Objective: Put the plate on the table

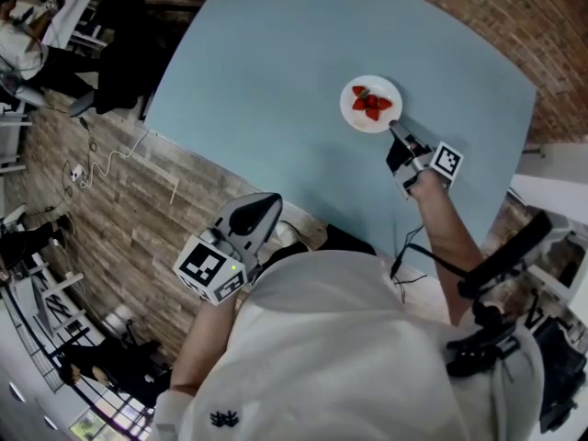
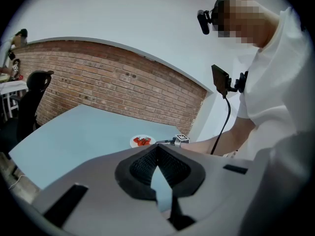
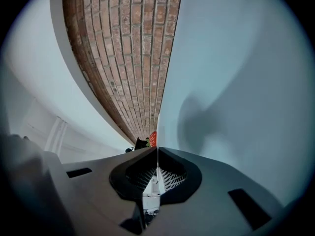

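Note:
A small white plate [image 1: 353, 118] with red strawberries [image 1: 371, 105] is on or just above the far right part of the light blue table [image 1: 276, 72]. My right gripper [image 1: 397, 132] reaches it from the near side and is shut on its near rim. In the right gripper view the rim [image 3: 157, 132] runs edge-on between the closed jaws of the right gripper [image 3: 157, 151], with a strawberry [image 3: 153, 138] just beyond. My left gripper [image 1: 274, 200] hangs close to the body, off the table's near edge, shut and empty. The left gripper [image 2: 156, 146] faces the plate [image 2: 136, 143] from afar.
A brick wall [image 1: 514, 26] borders the table's far side. Wooden floor [image 1: 110, 219] with a white cable [image 1: 110, 163] lies to the left. Desks and black chairs [image 1: 119, 53] stand at the upper left. A black chair [image 2: 34, 82] shows in the left gripper view.

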Demonstrator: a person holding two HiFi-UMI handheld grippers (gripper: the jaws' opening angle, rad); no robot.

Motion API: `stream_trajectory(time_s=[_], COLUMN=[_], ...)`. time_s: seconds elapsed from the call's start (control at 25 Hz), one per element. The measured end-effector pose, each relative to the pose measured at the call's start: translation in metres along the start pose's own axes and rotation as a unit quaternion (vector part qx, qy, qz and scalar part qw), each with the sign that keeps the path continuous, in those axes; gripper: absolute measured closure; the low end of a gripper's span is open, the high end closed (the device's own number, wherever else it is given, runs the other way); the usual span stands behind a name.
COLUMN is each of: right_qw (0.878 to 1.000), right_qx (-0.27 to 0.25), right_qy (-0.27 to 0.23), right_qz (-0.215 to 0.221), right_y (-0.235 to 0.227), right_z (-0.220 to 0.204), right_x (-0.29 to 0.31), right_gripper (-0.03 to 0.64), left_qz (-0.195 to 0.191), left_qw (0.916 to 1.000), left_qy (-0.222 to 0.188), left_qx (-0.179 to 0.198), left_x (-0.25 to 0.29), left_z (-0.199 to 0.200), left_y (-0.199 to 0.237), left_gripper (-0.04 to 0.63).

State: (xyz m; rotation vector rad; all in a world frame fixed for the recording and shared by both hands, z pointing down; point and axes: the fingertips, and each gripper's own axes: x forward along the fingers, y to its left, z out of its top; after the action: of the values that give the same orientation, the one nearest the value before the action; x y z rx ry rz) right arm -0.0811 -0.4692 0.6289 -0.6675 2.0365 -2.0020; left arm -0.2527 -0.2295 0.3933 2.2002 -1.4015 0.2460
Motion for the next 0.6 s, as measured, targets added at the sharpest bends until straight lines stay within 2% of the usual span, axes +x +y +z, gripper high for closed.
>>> stream_trajectory(time_s=[0.28,0.44,0.6], right_qw=[0.999,0.999,0.997], right_qx=[0.011,0.020,0.014], right_qy=[-0.012,-0.011,-0.016], right_qz=[-0.039,-0.046,-0.079], right_y=[-0.026,-0.035,-0.035], right_z=[0.014,0.019,0.020], right_x=[0.013,0.018,0.012], right_gripper=[0.601,0.600,0.601], left_qz=[0.016,0.016,0.009], left_qw=[0.9998,0.9998,0.9999], left_qy=[0.004,0.000,0.005], left_qx=[-0.009,-0.010,-0.004], left_x=[-0.004,0.002,0.003], left_z=[-0.004,0.002,0.006], left_y=[0.011,0.012,0.004], left_gripper=[0.595,0.595,0.595])
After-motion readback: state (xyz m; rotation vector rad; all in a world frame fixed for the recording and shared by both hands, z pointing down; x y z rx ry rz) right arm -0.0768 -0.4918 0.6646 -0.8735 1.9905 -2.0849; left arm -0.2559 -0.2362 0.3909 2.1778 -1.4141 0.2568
